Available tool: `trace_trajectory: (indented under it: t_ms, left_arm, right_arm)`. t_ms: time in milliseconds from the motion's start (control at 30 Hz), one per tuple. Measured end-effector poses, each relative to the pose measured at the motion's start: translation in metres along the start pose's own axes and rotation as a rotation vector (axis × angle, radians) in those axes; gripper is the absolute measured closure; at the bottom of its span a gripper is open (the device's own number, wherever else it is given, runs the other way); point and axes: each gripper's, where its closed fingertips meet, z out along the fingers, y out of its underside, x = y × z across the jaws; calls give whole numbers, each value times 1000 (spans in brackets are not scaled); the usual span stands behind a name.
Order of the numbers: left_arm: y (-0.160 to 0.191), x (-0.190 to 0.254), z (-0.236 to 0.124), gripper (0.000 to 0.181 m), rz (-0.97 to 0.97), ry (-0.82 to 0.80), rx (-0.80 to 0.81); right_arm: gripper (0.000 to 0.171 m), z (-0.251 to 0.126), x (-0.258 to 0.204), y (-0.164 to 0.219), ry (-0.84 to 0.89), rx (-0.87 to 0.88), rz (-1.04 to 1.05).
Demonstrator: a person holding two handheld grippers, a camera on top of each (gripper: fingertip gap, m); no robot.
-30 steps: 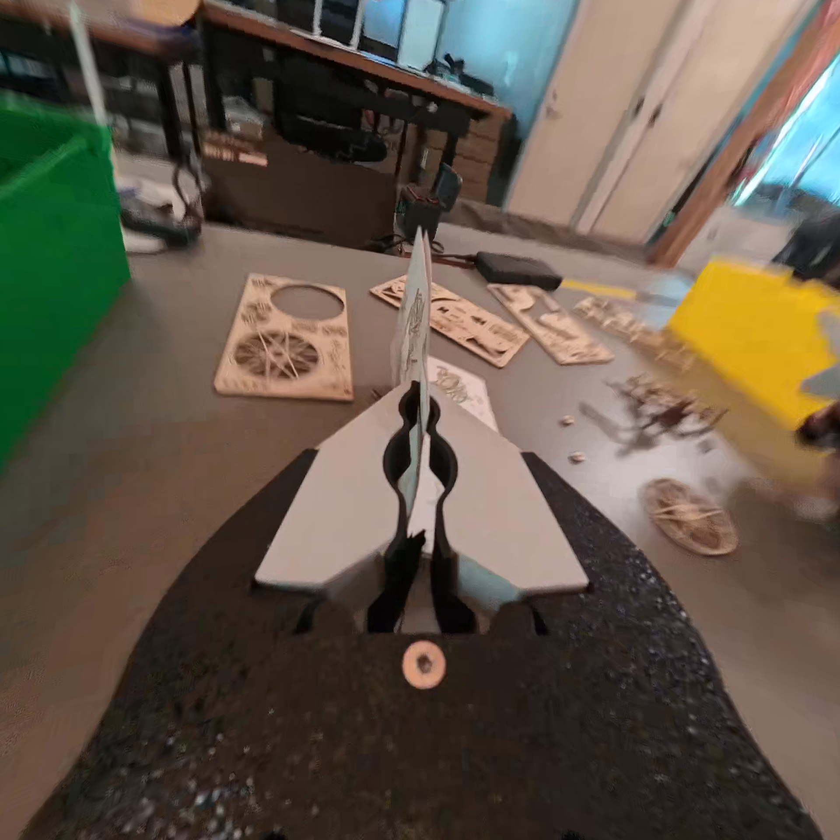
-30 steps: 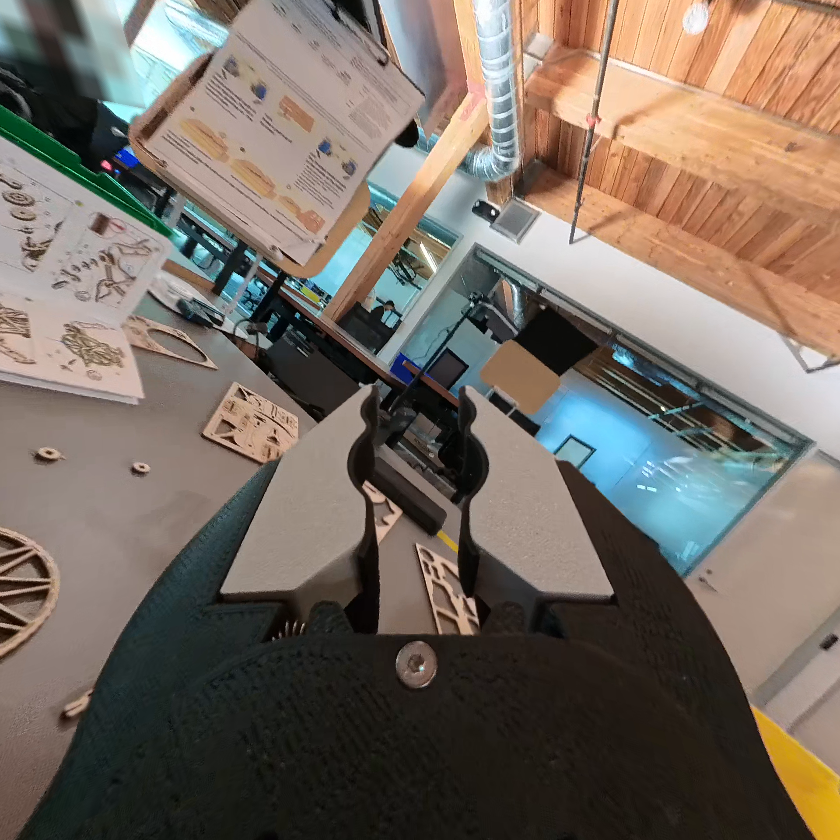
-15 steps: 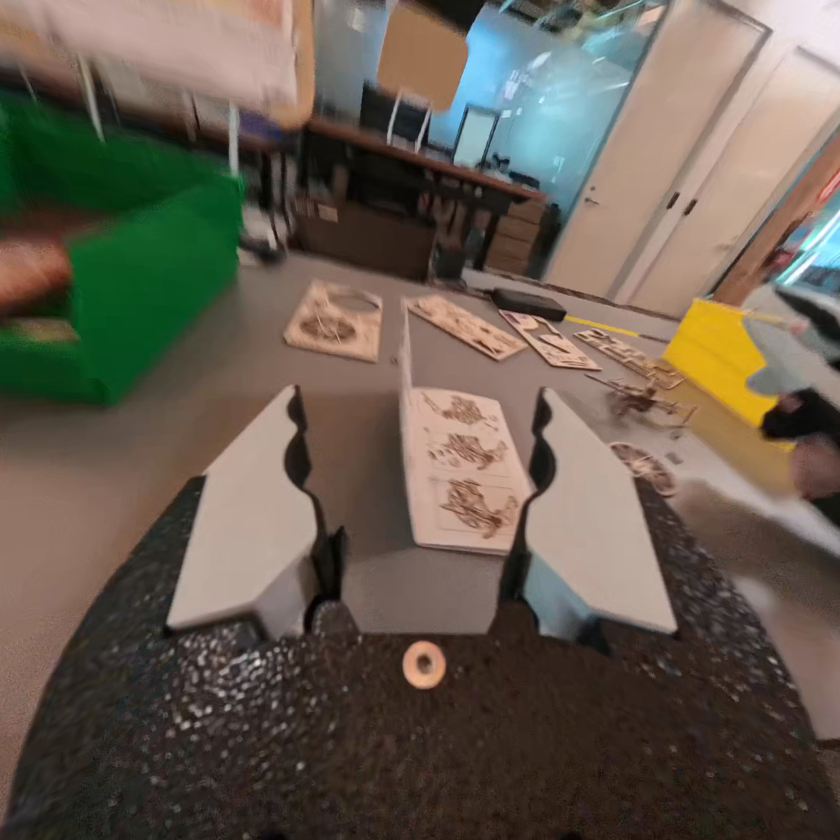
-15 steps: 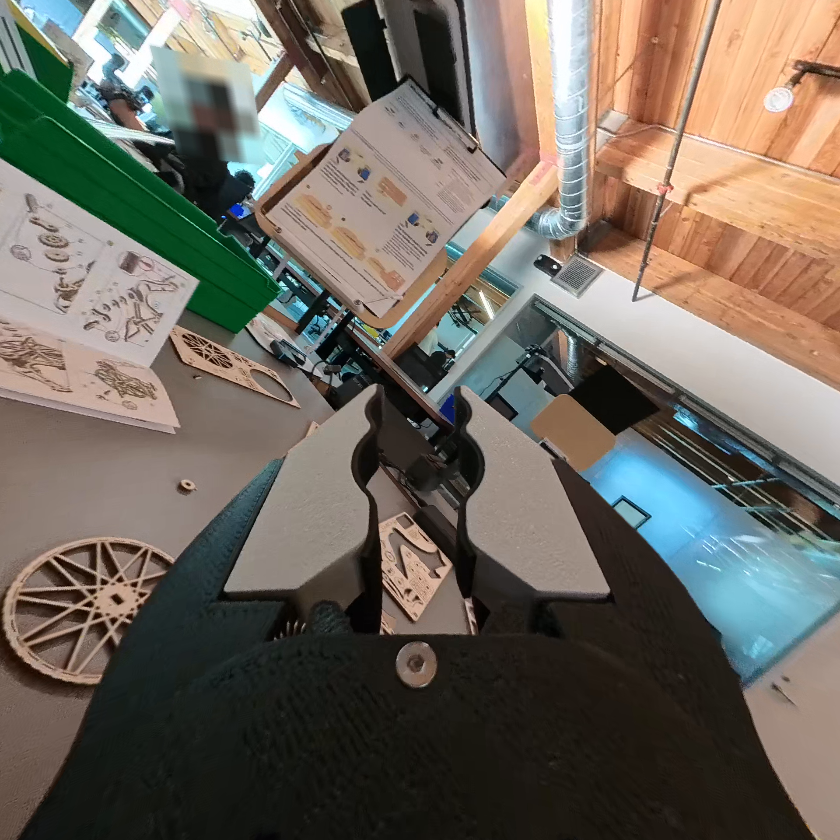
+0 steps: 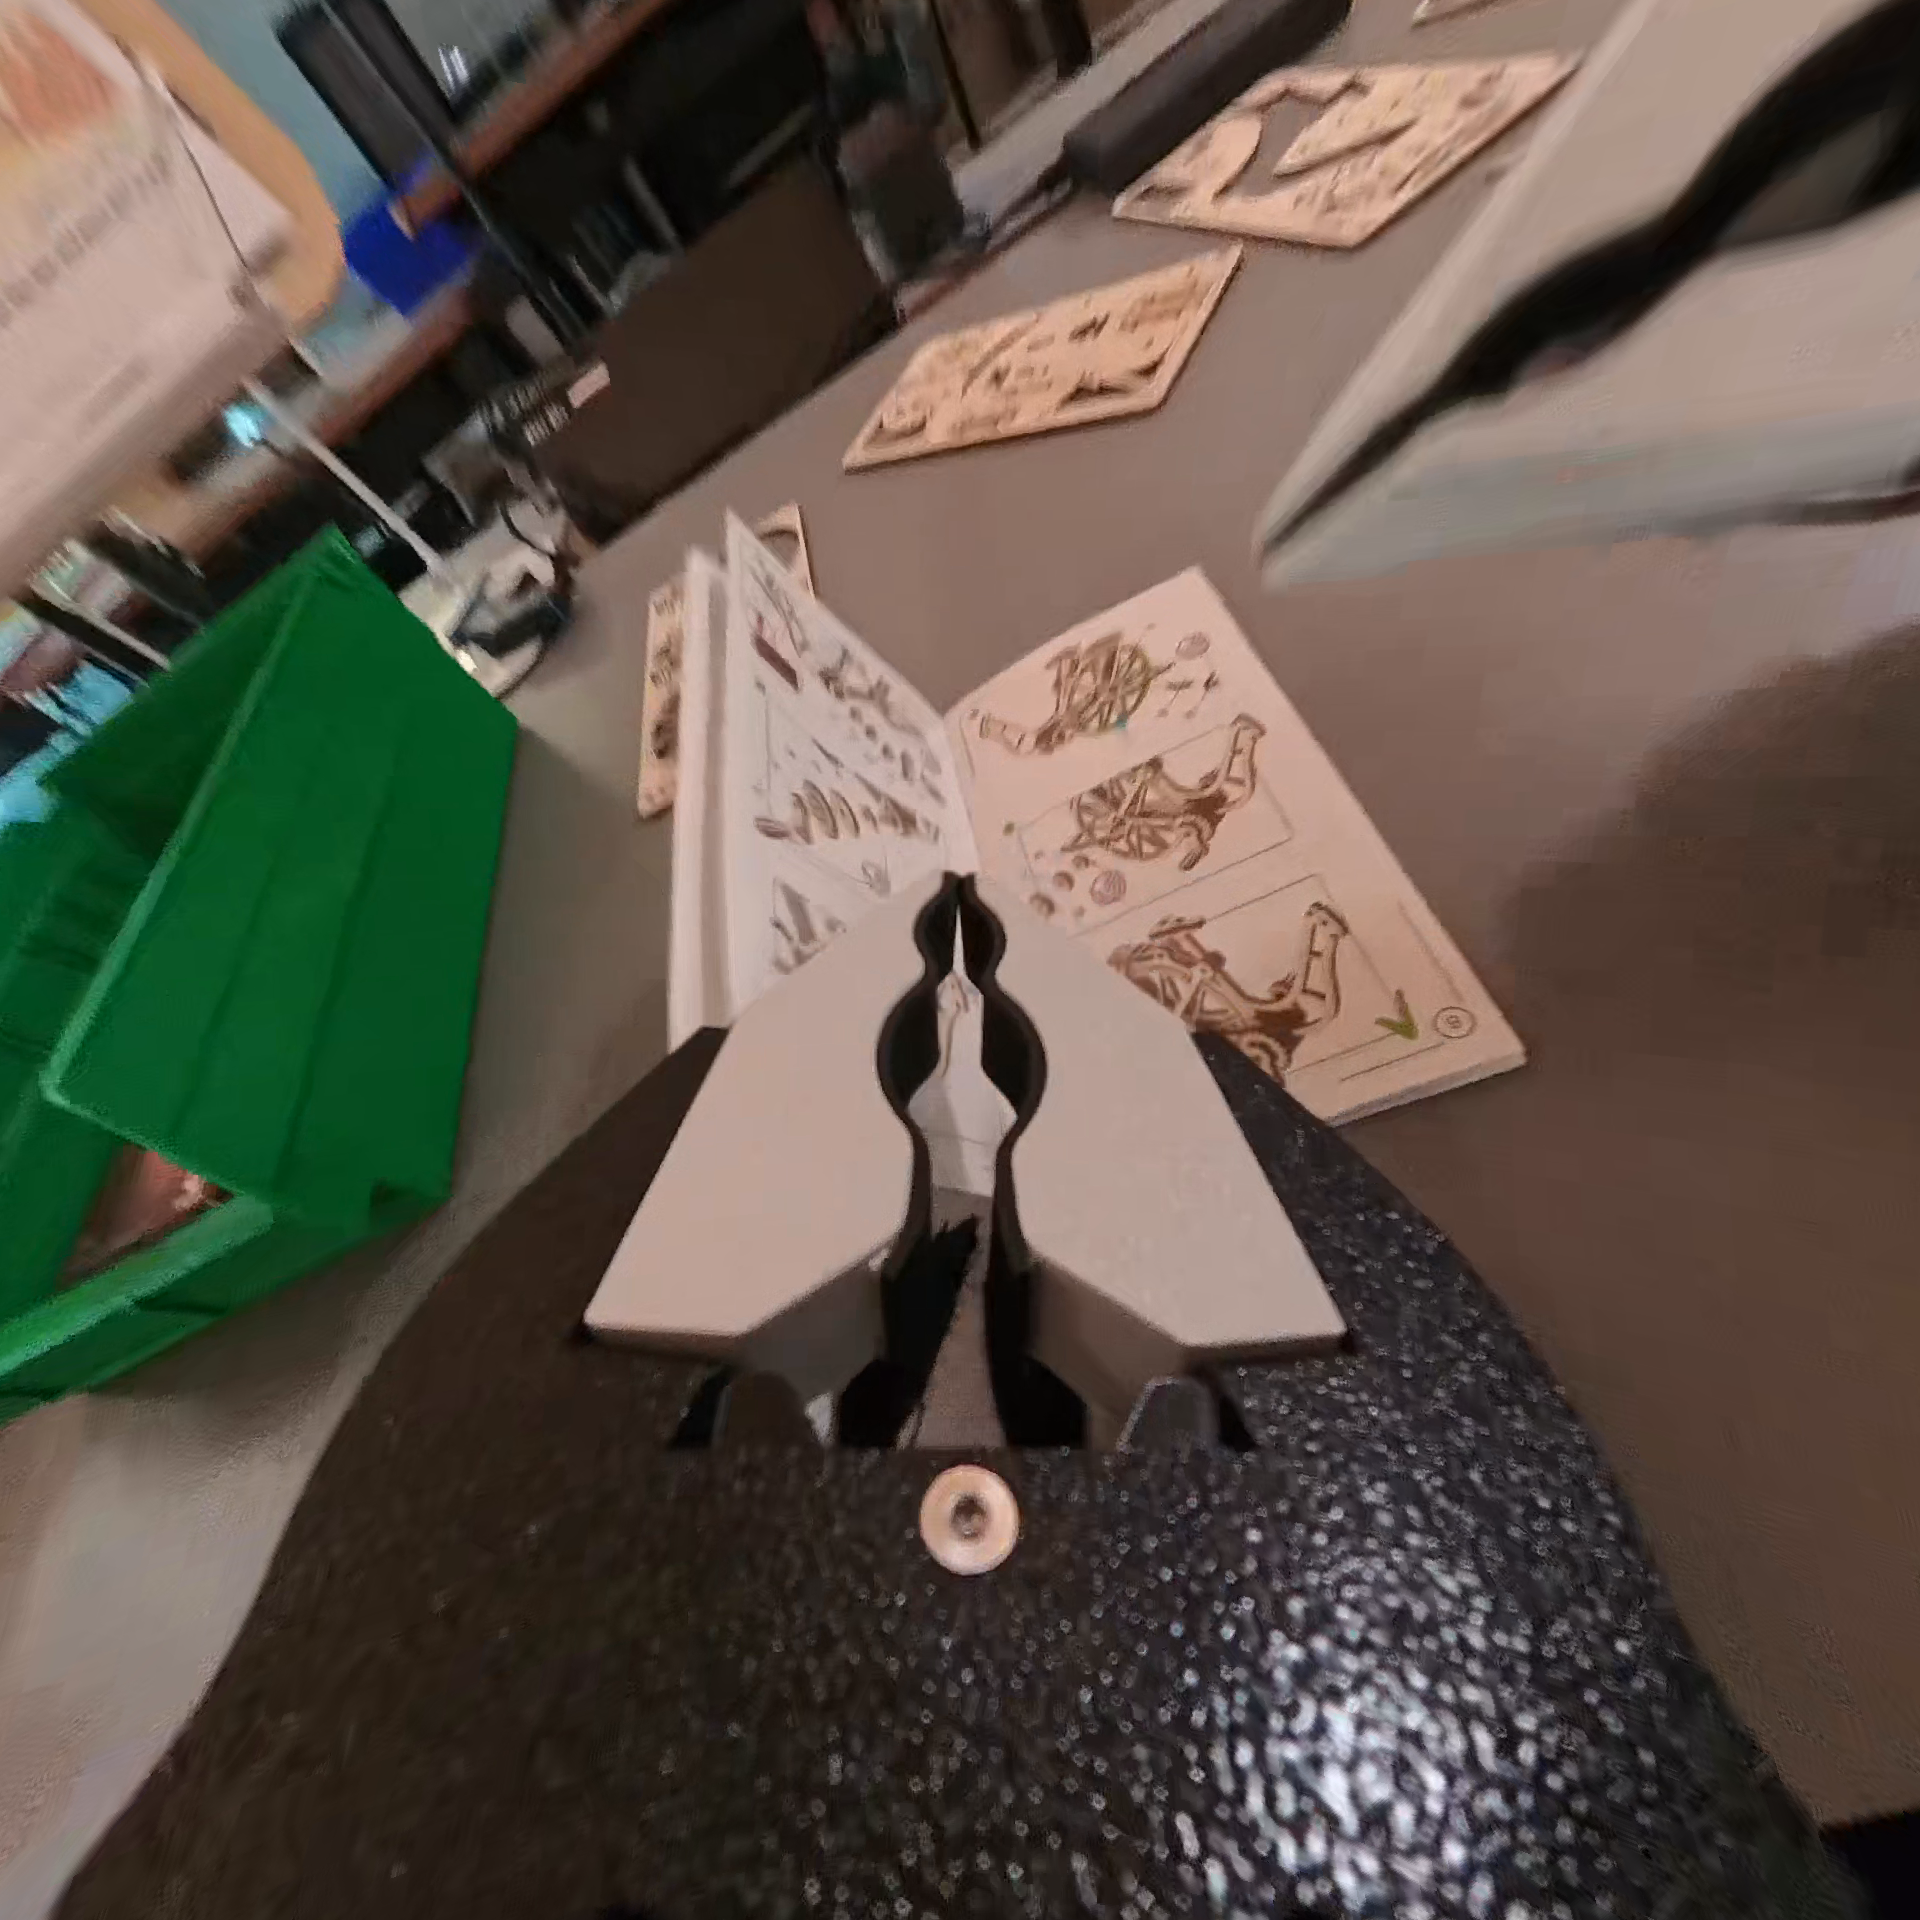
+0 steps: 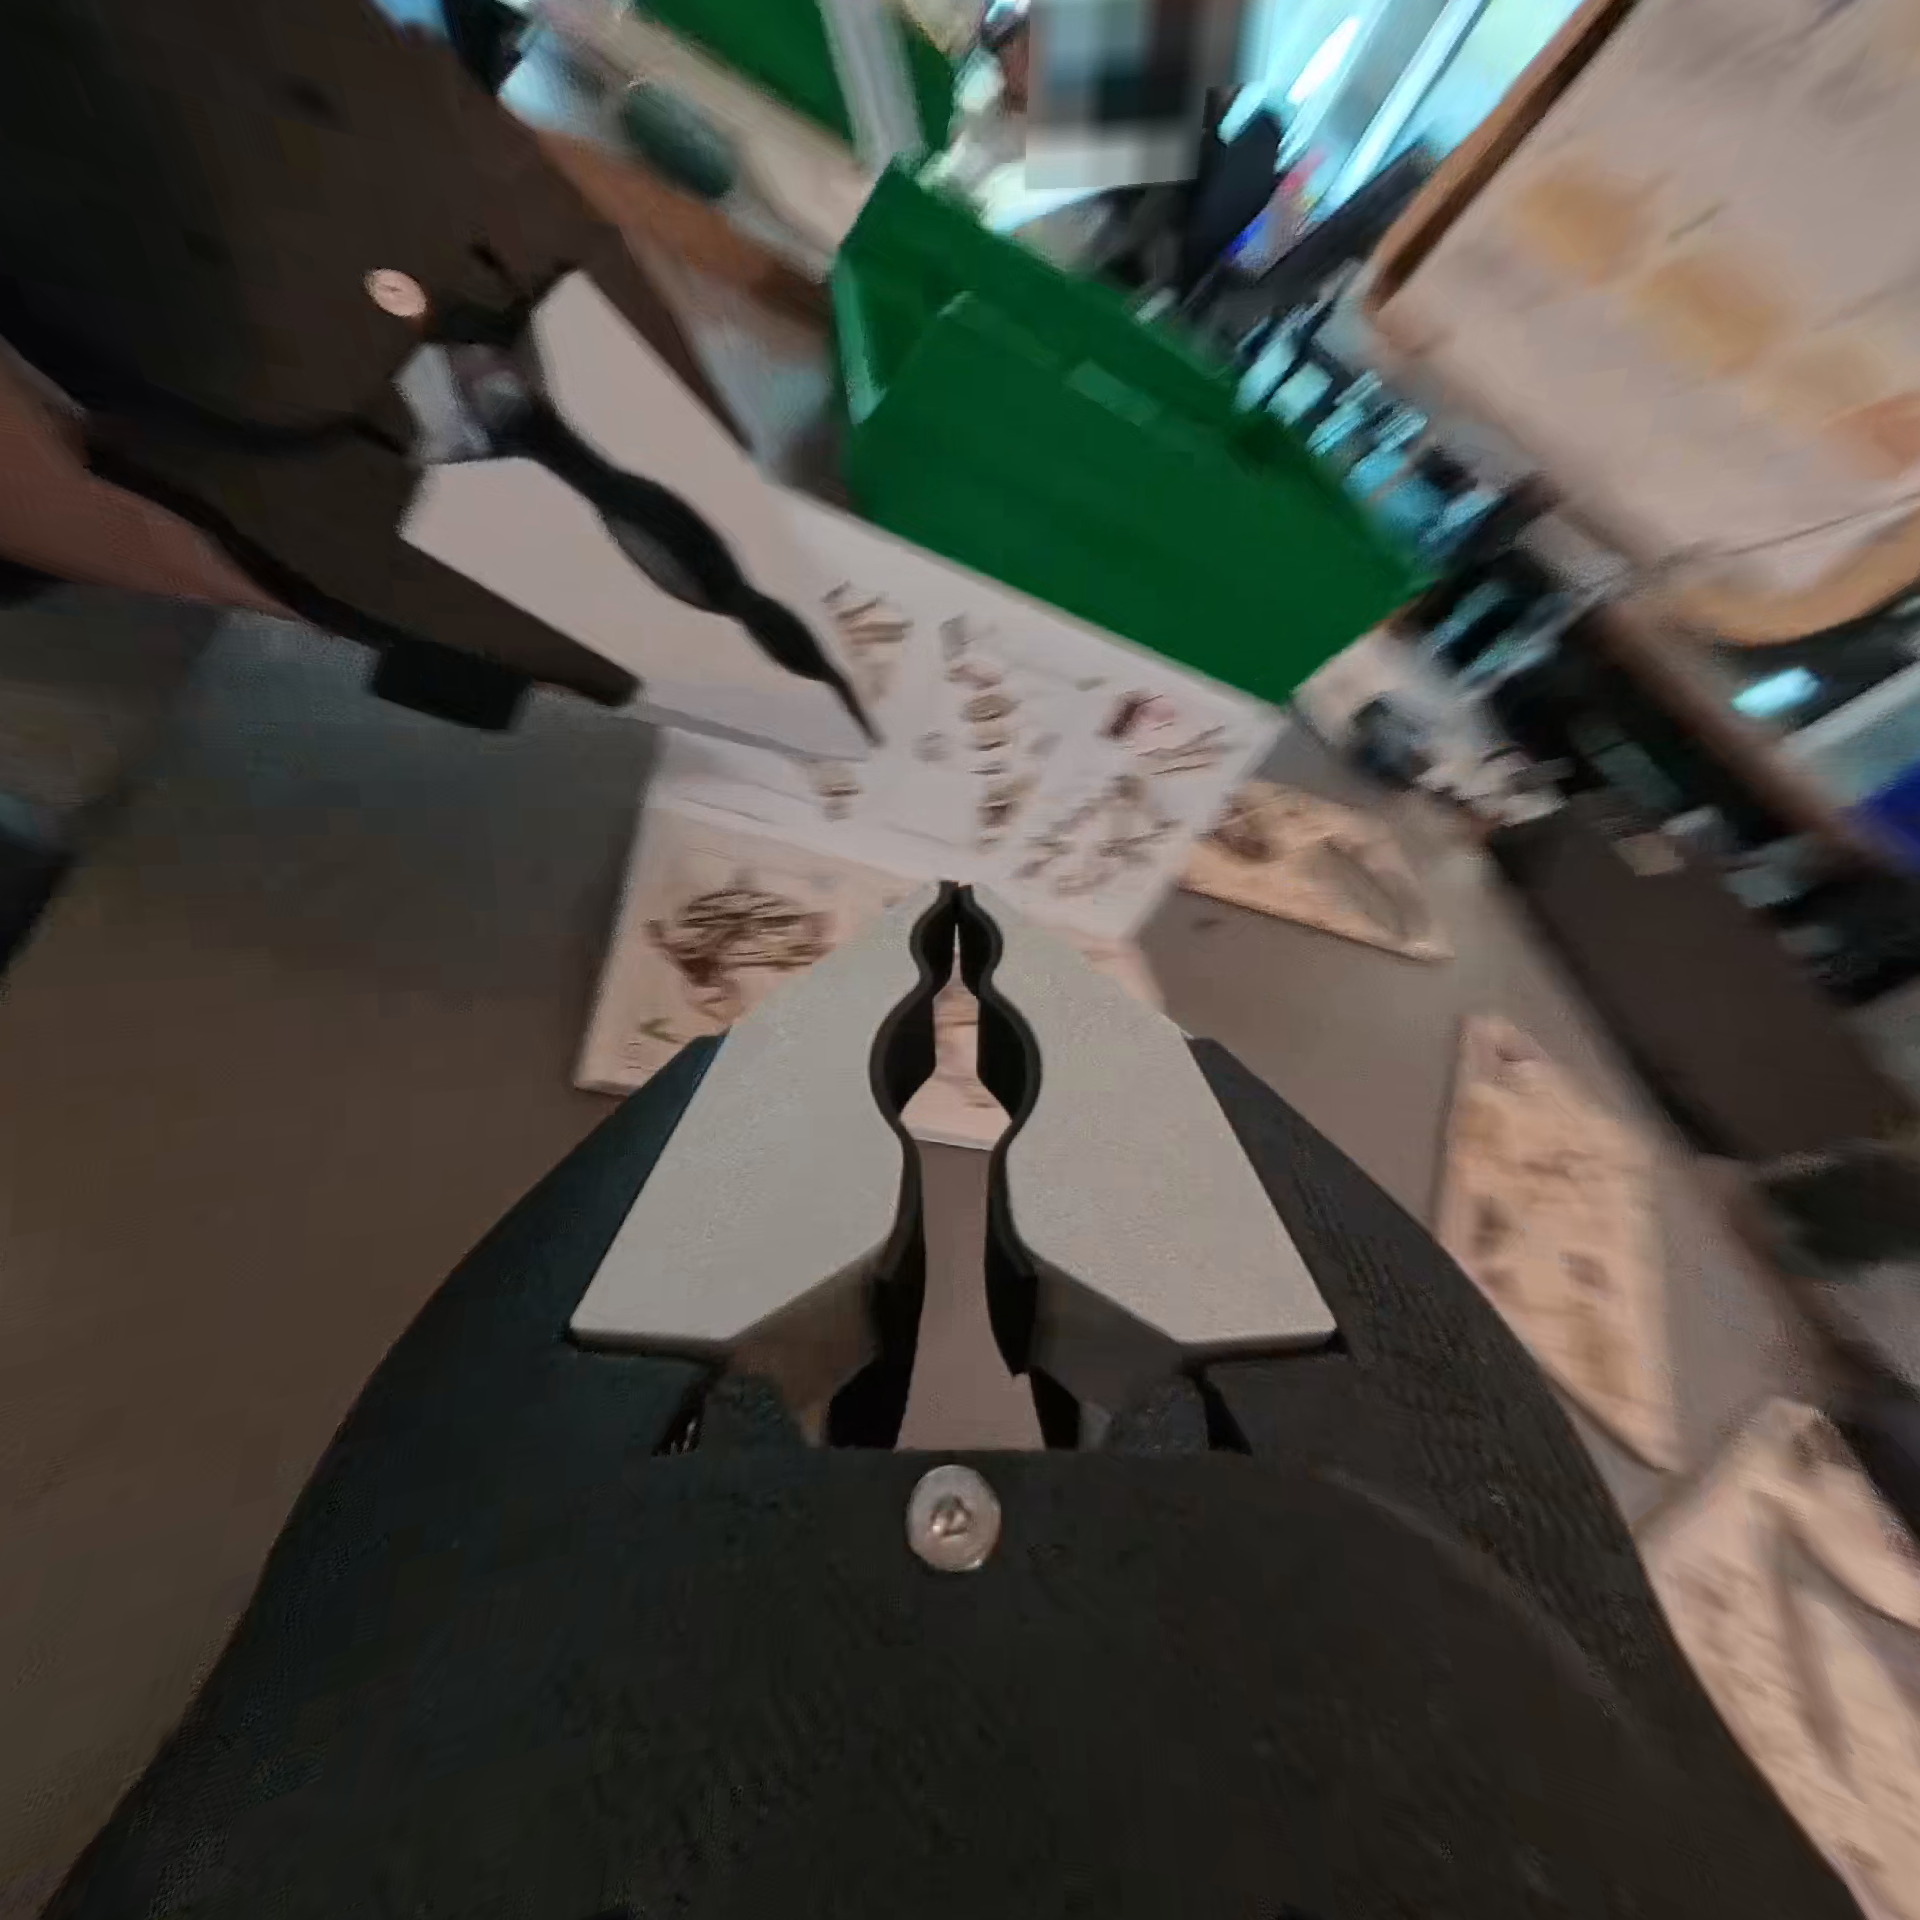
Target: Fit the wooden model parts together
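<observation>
Both the left gripper (image 5: 958,914) and right gripper (image 6: 954,920) are closed, empty, over the open booklet (image 5: 1195,831) at centre frame. Wooden sheets (image 5: 1049,364) lie upper right on the desk (image 5: 1662,1039); a closed tip could snag a page.

Paper booklet (image 5: 1091,831) matt; table (image 5: 1558,1351) smooth grey; green bin (image 5: 260,883) glossy plastic.
</observation>
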Motion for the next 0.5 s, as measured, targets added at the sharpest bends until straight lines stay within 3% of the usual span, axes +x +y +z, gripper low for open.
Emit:
trace_trajectory:
  t_ms: [100, 233, 300, 400, 500]
  left_arm:
    - [23, -4, 11, 181, -53, 34, -110]
    - [43, -17, 12, 181, -25, -2, -178]
    - [49, -22, 12, 181, -68, 19, -199]
    - [58, -15, 7, 177, -249, 177, -261]
    - [41, -32, -7, 172, -319, 195, -198]
  right_arm:
    - [171, 30, -27, 19, -149, -164, 66]
    - [171, 35, -38, 52, -173, -351, -32]
    - [171, 31, -41, 52, -202, -355, -20]
    - [171, 24, -40, 56, -263, -357, 9]
    - [171, 14, -36, 61, -328, -357, 9]
